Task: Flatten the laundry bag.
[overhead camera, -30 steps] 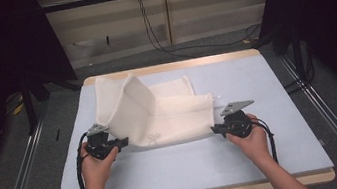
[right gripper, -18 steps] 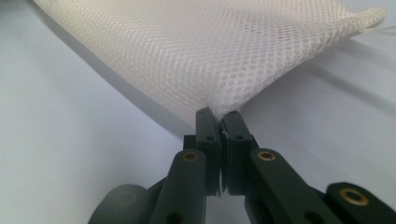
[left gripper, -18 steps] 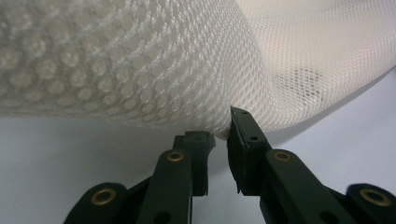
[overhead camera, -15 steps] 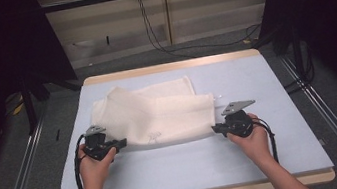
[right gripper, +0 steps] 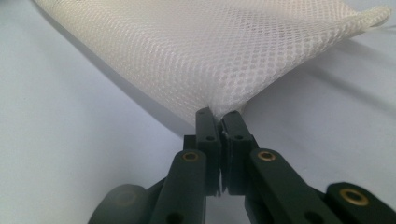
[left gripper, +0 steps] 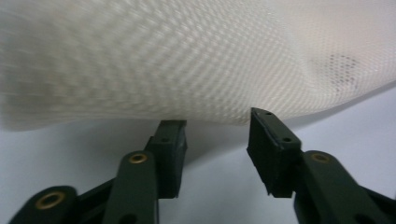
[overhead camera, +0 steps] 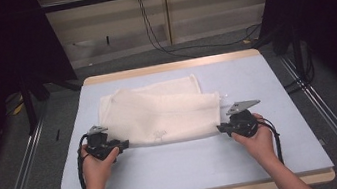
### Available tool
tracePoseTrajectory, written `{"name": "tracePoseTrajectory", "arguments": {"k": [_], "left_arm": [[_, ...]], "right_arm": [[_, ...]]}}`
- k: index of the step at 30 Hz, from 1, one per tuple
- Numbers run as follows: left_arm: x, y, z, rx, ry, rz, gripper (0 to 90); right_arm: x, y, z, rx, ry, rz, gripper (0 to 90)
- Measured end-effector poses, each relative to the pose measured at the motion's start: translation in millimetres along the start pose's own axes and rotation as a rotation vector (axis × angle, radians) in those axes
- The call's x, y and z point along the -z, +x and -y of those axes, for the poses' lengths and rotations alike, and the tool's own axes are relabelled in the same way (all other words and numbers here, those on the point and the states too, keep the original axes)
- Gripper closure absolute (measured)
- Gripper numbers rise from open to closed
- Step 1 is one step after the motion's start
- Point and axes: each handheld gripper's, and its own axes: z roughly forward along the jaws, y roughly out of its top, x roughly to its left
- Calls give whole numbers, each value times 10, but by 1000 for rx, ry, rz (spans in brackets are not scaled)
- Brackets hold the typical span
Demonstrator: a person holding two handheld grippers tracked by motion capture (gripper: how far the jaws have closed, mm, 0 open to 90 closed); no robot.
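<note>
A white mesh cloth lies folded and flat across the middle of the pale blue table. My left gripper sits at the cloth's near left edge. In the left gripper view it is open, and the mesh hangs just past the fingertips, between no pads. My right gripper is at the near right corner. In the right gripper view it is shut on that corner of the mesh, which fans out from the jaws.
A wooden rim borders the table. Metal rails run along the floor on both sides, and black cables trail behind the far edge. A broad bare strip of table lies between the cloth and the person.
The cloth's left part, raised in a tall fold a second ago, has dropped flat onto the table. The left gripper now stands open at its edge. The right gripper has held still.
</note>
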Motion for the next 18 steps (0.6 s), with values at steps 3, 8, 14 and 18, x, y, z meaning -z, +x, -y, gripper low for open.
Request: {"name": "tracePoseTrajectory", "arguments": {"k": [3,8,14,18], "left_arm": [[69,79,33,17,2,-37,478],[159,137,70,32,4,-76,351],[291,179,47,35,-21,-97,310],[350,217,-9,38,-33,-93,296]], "right_arm": [[-5,-9,3,5,2,1,875],[-16,-22,12,-5,9,-7,872],[-33,-44,30,-2,7,-20,869],[-32,-48,30,-19,0,-26,853]]}}
